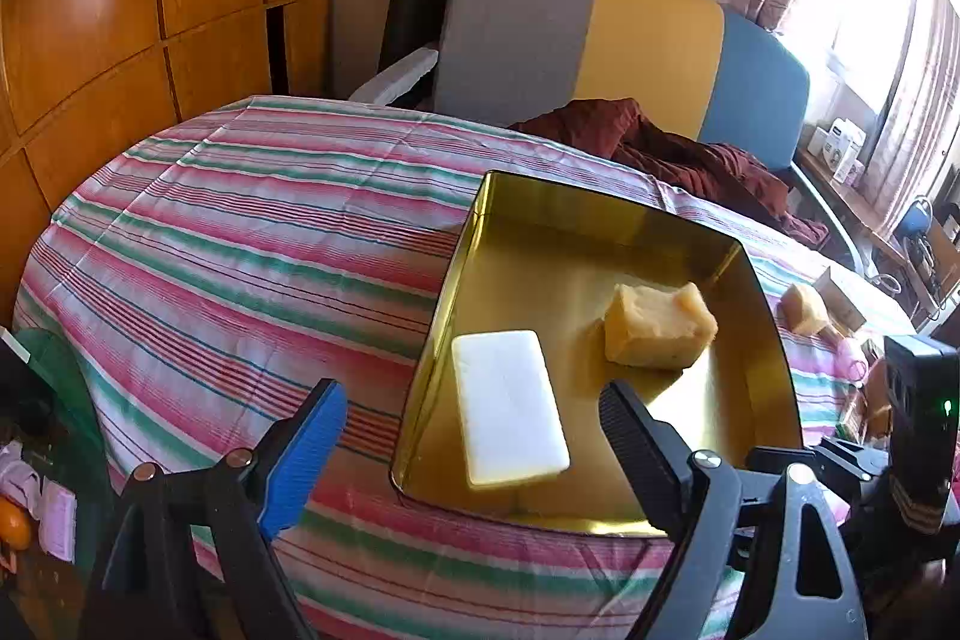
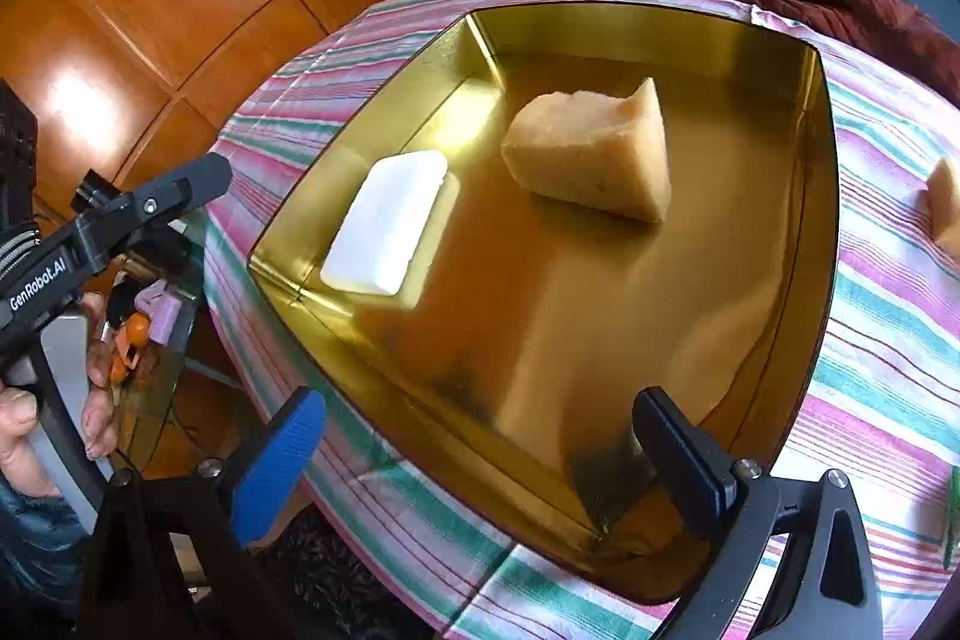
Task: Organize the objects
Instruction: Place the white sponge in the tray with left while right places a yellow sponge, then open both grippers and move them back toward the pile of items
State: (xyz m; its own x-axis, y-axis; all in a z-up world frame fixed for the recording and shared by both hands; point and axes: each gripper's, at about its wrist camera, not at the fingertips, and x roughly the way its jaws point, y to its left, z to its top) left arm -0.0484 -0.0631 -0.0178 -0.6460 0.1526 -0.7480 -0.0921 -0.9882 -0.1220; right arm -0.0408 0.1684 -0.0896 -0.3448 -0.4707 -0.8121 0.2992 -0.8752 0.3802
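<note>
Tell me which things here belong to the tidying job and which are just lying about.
Job:
gold tin
white bar, in the tin
yellow chunk, in the tin
second chunk, on the cloth outside the tin
left gripper and right gripper, both open and empty

Lying about:
red garment
sofa
striped cloth
boxes by the window

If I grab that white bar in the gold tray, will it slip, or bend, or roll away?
The white bar looks like a smooth solid block, so probably stiff but possibly slick between the pads. It lies flat with broad faces, so rolling seems unlikely. On the shiny gold tray floor it may slide if nudged.
</note>
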